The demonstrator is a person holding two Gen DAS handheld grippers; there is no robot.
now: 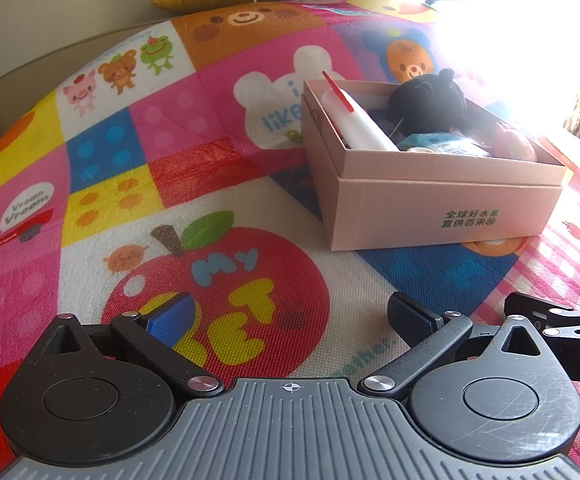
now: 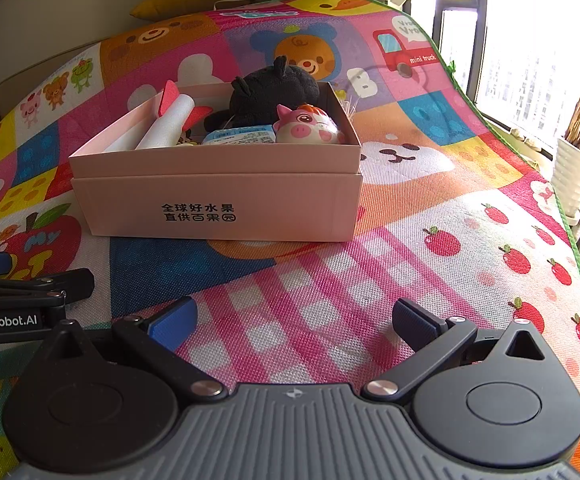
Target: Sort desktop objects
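Well ahead of both spread grippers' fingers (image 2: 174,326) sits the pink box (image 2: 218,196).

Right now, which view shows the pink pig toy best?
The right wrist view: the pink pig toy faces the camera, unglared, in the box. The left wrist view shows only its washed-out edge by the window glare.

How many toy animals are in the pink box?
2: a black plush toy at the back of the pink box, and a pink pig toy in its front right corner. Others may be hidden underneath.
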